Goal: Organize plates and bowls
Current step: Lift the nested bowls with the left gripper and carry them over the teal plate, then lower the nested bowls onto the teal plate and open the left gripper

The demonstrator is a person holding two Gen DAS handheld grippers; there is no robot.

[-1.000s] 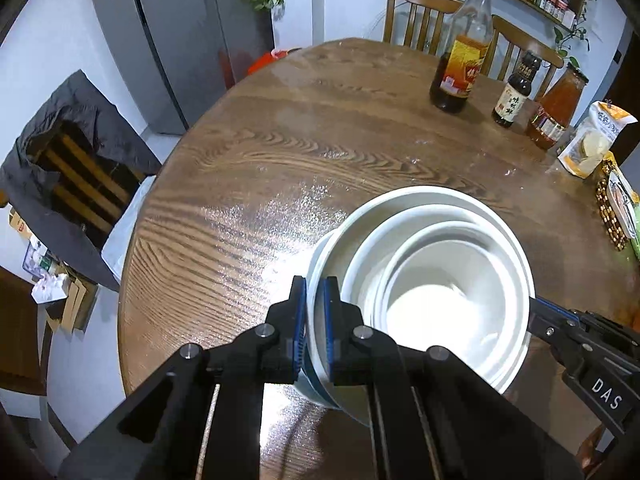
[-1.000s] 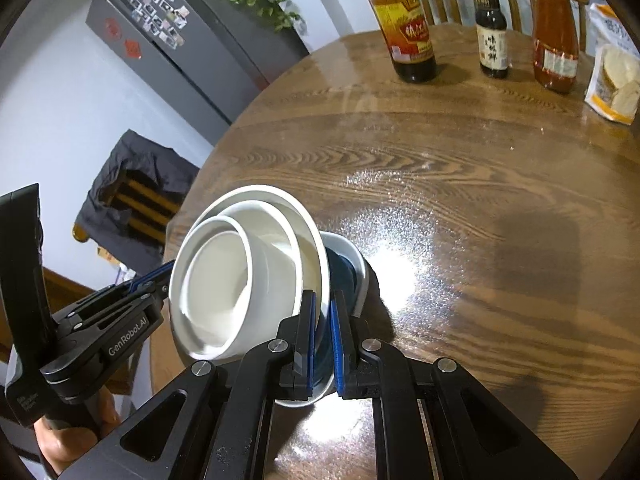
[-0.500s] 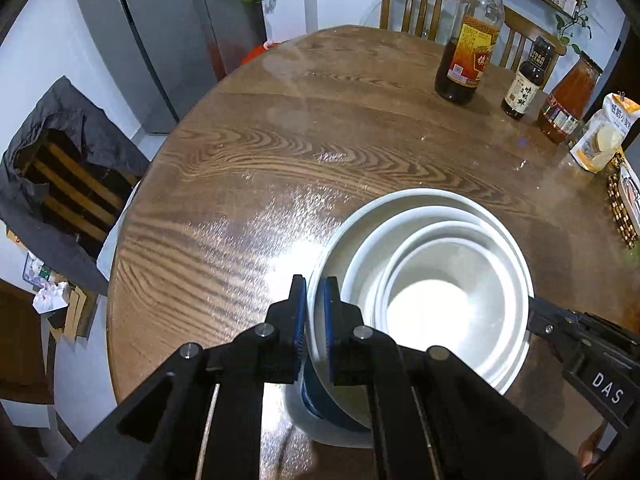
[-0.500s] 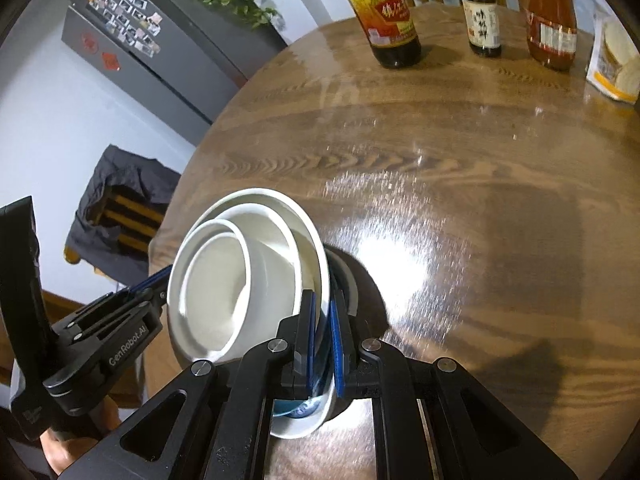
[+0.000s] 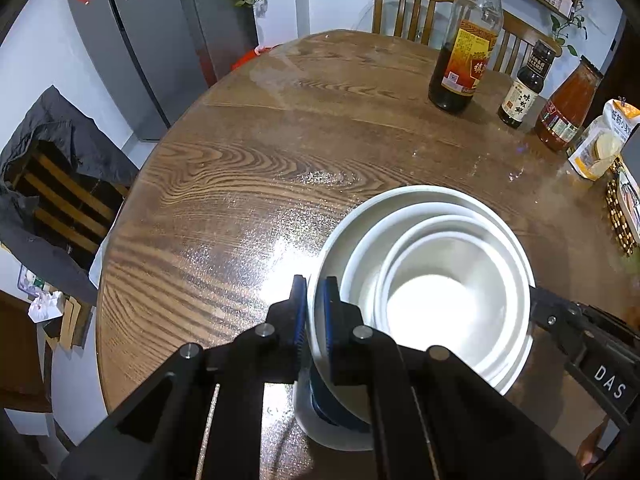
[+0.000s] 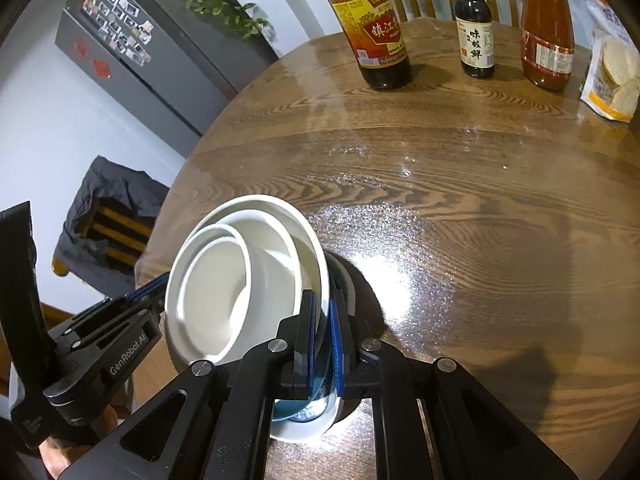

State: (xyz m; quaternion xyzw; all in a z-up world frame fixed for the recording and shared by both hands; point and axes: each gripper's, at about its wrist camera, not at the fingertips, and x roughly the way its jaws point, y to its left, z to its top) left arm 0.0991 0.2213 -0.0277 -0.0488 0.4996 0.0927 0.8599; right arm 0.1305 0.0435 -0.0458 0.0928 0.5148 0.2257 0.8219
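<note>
A nested stack of three white bowls (image 5: 432, 304) hangs tilted over the round wooden table (image 5: 280, 140), held from both sides. My left gripper (image 5: 314, 312) is shut on the outer bowl's near rim. My right gripper (image 5: 536, 300) grips the opposite rim. In the right wrist view the white bowl stack (image 6: 224, 292) leans left, with my right gripper (image 6: 322, 332) shut on its rim and my left gripper (image 6: 156, 288) at the far side. A blue-lined dish with a white rim (image 5: 320, 420) (image 6: 304, 420) lies on the table beneath, mostly hidden.
A tall vinegar bottle (image 5: 464, 52), a small dark sauce bottle (image 5: 524, 88), an orange sauce bottle (image 5: 568, 108) and a snack bag (image 5: 604, 140) stand at the table's far right. A chair draped with a dark jacket (image 5: 52, 168) and a grey fridge (image 5: 152, 32) are left.
Both grippers carried the white bowl stack across the table toward the bottles. The blue-lined dish now shows lower and nearer the frames' bottom edge.
</note>
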